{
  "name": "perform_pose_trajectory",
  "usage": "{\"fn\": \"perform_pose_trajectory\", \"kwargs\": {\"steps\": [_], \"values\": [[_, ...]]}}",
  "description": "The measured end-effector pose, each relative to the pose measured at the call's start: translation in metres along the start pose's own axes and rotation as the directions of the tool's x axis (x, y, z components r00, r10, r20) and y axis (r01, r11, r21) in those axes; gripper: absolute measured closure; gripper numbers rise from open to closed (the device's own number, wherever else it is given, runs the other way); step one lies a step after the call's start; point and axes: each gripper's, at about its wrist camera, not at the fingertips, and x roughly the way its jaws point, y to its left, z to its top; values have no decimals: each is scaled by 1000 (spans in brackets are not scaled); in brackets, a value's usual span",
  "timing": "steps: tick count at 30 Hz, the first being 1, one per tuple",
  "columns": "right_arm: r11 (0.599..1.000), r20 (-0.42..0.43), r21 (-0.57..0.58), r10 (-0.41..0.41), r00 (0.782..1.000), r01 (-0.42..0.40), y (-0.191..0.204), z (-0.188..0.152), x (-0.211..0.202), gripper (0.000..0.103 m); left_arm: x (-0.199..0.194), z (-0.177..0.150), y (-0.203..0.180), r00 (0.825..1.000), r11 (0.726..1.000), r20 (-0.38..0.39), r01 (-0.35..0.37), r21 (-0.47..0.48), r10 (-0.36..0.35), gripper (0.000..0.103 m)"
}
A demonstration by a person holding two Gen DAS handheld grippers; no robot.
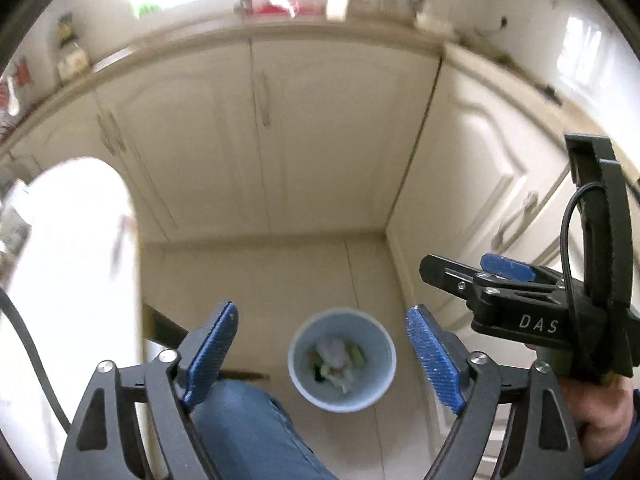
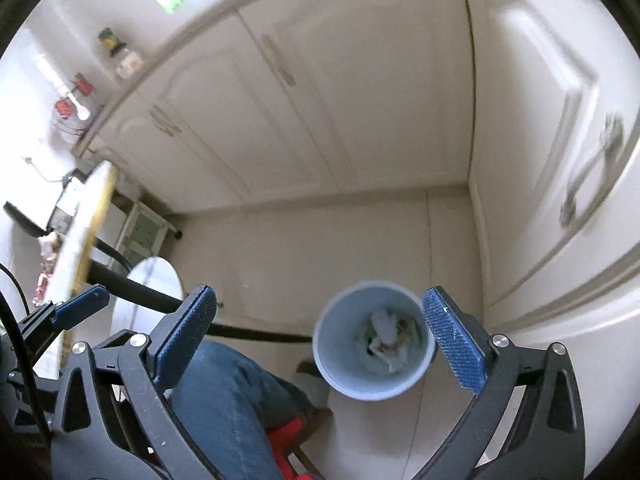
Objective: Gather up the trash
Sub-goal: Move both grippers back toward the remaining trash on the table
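Trash (image 1: 334,354) lay inside a pale blue bin (image 1: 298,376) on the floor, below both wide-open, empty grippers (image 1: 320,356) (image 2: 320,340). Only the left view showed the hand (image 1: 596,416) beside the bin.

— What does the bin look like?
— The trash bin (image 1: 342,360) is a round, pale blue bucket, standing upright on the light floor, its mouth open to the top.
— Where does it stand?
— Near the corner where the cream cabinet fronts meet, just beside a knee in blue jeans.
— Anything inside?
— Trash (image 2: 386,334) lies at the bottom: crumpled white paper with green and brownish scraps, blurred, well below the rim.
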Motion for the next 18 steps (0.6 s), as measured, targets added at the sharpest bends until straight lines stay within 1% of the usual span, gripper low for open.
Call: {"fn": "perform_pose_trajectory", "kwargs": {"steps": [2, 3, 5, 7, 9, 11, 12, 14, 18], "values": [[999, 41, -31, 14, 999, -12, 20, 8, -17, 0, -23, -5, 10, 998, 1000, 55, -11, -19, 12, 14], [999, 53, -41, 18, 998, -16, 27, 12, -23, 0, -38, -3, 15, 997, 999, 73, -17, -28, 19, 14], [997, 88, -75, 35, 996, -28, 48, 20, -39, 0, -58, -8, 26, 993, 998, 116, -31, -50, 37, 11], [993, 118, -107, 53, 992, -40, 69, 25, -52, 0, -82, -12, 38, 984, 995, 164, -55, -79, 67, 8], [989, 146, -139, 78, 986, -58, 92, 31, -66, 0, -109, -20, 51, 971, 990, 214, -81, -114, 104, 6], [980, 172, -182, 108, 979, -76, 118, 35, -78, 0, -126, -26, 63, 960, 984, 244, -100, -146, 134, 6], [978, 178, -195, 116, 977, -80, 127, 36, -83, 0, -138, -33, 73, 952, 979, 264, -112, -171, 155, 5], [967, 195, -234, 144, 970, -97, 155, 37, -93, 0, -155, -45, 79, 940, 970, 286, -129, -207, 186, 4], [940, 210, -316, 202, 957, -129, 209, 28, -103, 0, -195, -78, 104, 910, 941, 318, -177, -288, 268, 3]]}}
